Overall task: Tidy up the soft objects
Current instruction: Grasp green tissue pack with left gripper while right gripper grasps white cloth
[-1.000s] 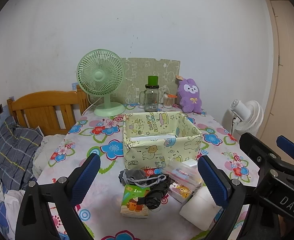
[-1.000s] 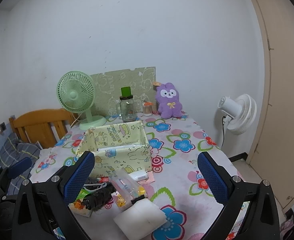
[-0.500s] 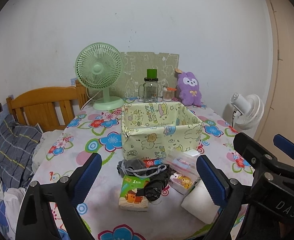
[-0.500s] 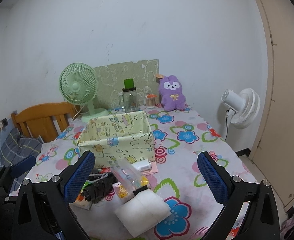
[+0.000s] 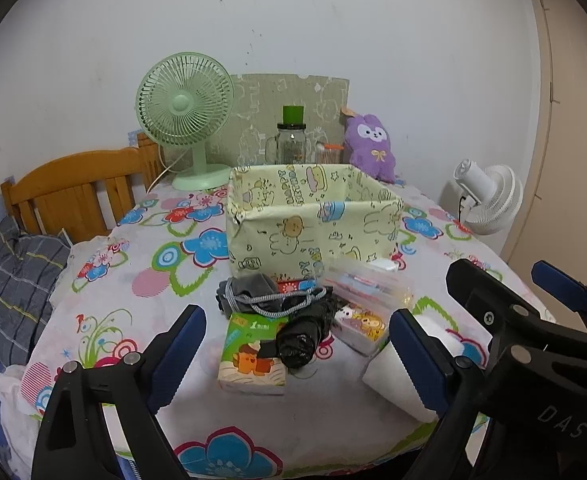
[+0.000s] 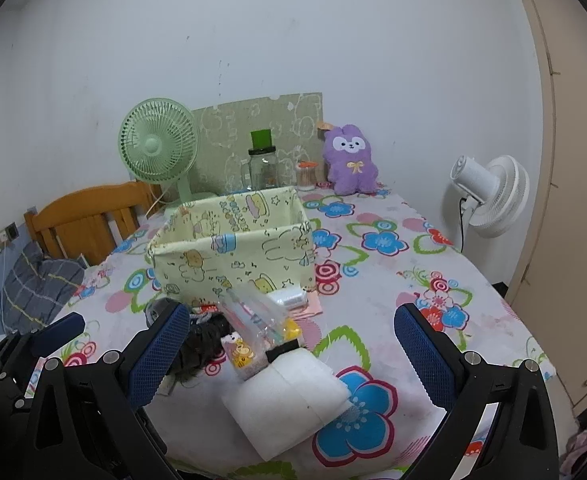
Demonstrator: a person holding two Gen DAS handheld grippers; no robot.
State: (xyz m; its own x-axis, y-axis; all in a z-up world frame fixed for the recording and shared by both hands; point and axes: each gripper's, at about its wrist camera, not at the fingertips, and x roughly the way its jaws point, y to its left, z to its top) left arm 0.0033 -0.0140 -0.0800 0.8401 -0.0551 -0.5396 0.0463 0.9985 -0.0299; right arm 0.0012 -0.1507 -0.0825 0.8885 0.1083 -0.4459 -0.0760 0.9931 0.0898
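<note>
A yellow cartoon-print fabric box (image 5: 313,224) (image 6: 233,248) stands open-topped mid-table. In front of it lies a heap: a green tissue pack (image 5: 253,354), a folded black umbrella (image 5: 301,334), a grey pouch (image 5: 249,286), a clear pencil bag (image 5: 367,286) (image 6: 253,312), a cartoon packet (image 5: 363,326) and a white soft pack (image 6: 289,396) (image 5: 393,380). My left gripper (image 5: 297,360) hangs open just short of the heap. Also open, my right gripper (image 6: 289,356) sits over the white pack. Neither holds anything.
At the table's back stand a green fan (image 5: 185,120), a glass jar with green lid (image 5: 291,140) and a purple plush rabbit (image 5: 369,148). A wooden headboard (image 5: 73,192) and bedding lie left; a white fan (image 6: 489,196) and a door are on the right.
Both grippers have moved forward and tilted downward toward the heap, which now sits nearer the frame centre. Nothing on the table has shifted.
</note>
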